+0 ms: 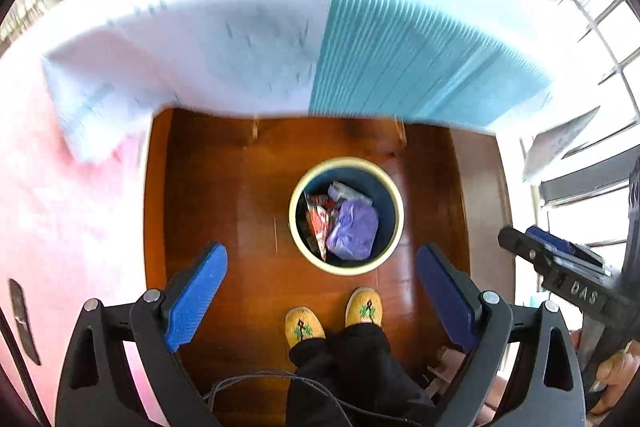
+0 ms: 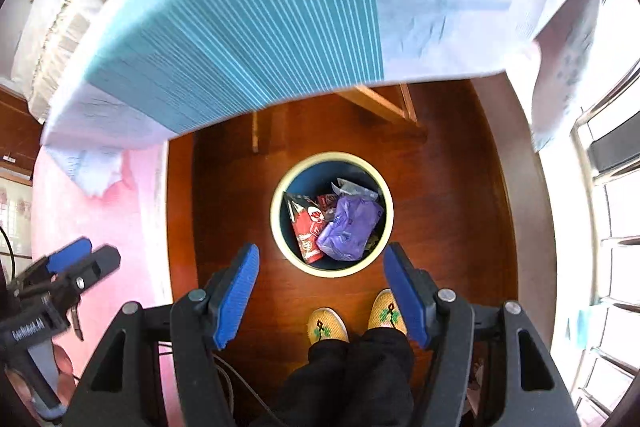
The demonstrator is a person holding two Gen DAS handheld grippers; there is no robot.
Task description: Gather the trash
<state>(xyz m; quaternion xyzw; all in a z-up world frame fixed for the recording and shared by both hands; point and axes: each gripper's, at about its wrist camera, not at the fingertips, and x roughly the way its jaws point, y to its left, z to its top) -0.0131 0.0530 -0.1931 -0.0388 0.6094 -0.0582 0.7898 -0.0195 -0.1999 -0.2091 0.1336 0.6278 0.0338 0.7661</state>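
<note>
- The left gripper (image 1: pixel 322 301) is seen at the bottom of its own view with blue pads spread wide and nothing between them.
- The right gripper (image 2: pixel 320 293) is likewise held apart and empty.
- Centred in both views, a cream-rimmed bin (image 1: pixel 297 227) on the wooden floor (image 1: pixel 224 195) is shown holding a purple bag (image 1: pixel 354 229) and red wrappers (image 2: pixel 308 227).
- A white and teal cloth (image 1: pixel 240 47) is spread across the top.

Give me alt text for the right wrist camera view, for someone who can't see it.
Open blue-padded tongs point down at a round cream-rimmed bin on a dark wooden floor, holding a purple bag and red wrappers. Yellow slippers stand just below it, and a teal-striped cloth hangs over a table edge above.
</note>
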